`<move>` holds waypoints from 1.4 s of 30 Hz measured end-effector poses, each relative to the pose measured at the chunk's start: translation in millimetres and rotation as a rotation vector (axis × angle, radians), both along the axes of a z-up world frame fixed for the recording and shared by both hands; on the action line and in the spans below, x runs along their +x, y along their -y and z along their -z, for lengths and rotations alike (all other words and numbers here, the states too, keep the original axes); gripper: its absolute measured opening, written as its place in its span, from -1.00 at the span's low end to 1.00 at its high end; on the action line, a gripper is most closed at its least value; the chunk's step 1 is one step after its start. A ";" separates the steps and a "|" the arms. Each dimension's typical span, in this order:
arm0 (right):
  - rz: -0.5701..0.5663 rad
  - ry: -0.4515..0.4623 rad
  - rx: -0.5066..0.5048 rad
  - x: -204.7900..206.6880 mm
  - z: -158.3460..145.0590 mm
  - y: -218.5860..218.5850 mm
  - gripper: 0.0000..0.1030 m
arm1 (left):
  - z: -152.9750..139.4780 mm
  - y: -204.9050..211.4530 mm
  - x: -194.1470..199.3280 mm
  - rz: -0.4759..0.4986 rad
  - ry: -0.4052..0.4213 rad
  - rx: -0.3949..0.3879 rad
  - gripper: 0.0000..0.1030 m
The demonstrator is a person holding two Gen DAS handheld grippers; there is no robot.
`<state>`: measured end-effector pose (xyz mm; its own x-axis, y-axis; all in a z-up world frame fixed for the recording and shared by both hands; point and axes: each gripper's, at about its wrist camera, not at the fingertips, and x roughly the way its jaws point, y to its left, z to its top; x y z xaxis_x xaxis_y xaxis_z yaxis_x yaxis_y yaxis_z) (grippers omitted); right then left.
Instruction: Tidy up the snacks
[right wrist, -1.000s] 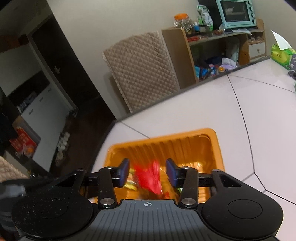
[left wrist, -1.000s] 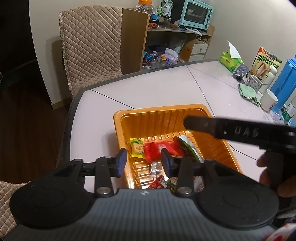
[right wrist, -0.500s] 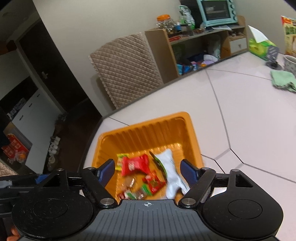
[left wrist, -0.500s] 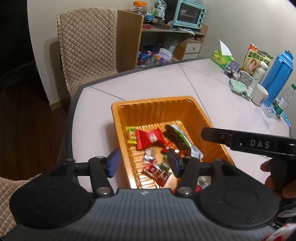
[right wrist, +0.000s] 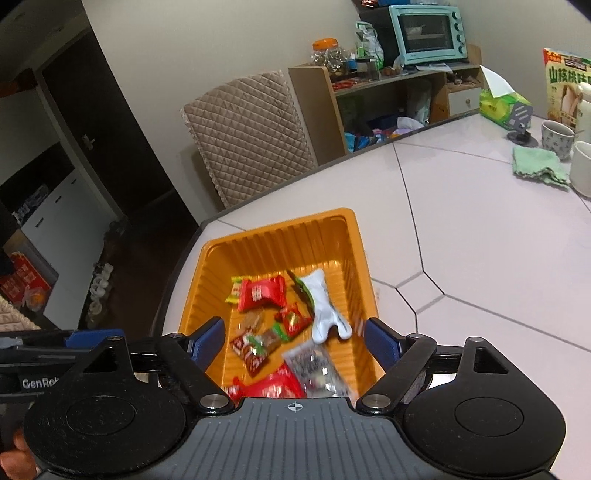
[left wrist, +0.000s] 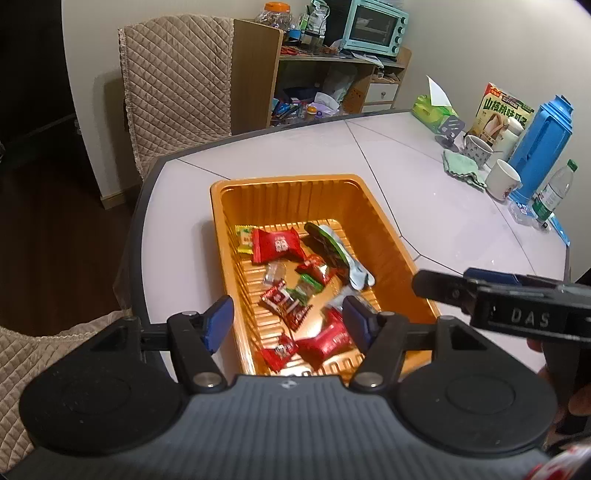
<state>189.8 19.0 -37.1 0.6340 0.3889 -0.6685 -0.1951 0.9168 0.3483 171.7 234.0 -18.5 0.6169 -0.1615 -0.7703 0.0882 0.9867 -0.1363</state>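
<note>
**Snacks in the orange tray, both claws empty above it**

A pale worktop [left wrist: 424, 192] with thin dark seam lines and a dark rim fills a dim room, with a quilted chair [left wrist: 173, 74] and a cluttered wooden shelf unit carrying a mint toaster oven [left wrist: 375, 27] behind it. Near the worktop's corner sits a ribbed orange tray [left wrist: 384, 225], and the snacks lie loose on its floor: a large red packet [left wrist: 277, 245] toward the far end with a small yellow-green sachet [left wrist: 244, 238] touching its left edge, a green and silver pouch [left wrist: 338, 254] along the right side, and a scatter of small red and green wrapped sweets [left wrist: 295, 295] in the middle. Nearer the camera more red packets [left wrist: 325, 339] lie in the tray, partly blurred, so their exact number is hard to tell.

The left claw [left wrist: 286, 321] hangs over the tray's near end; its jaws have just been opening and now stand moderately apart with nothing pressed between the blue pads. The right claw [right wrist: 293, 341], also above the tray, has just been spreading too and gapes wide, holding nothing. At the worktop's far side stand a blue thermos jug [left wrist: 543, 147], two mugs, a green cloth [left wrist: 463, 166], a tissue box and a cereal-type box
</note>
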 end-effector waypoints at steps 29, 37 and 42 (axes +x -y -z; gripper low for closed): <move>-0.078 -0.070 -0.111 -165.0 5.6 139.0 0.60 | 3.5 150.0 -162.1 -0.036 -0.066 0.023 0.28; -0.092 -0.078 -0.110 -187.8 6.0 161.3 0.60 | 6.5 174.5 -187.0 -0.047 -0.067 0.026 0.28; -0.101 -0.074 -0.109 -194.0 4.5 169.8 0.60 | 7.1 183.0 -195.2 -0.058 -0.067 0.031 0.28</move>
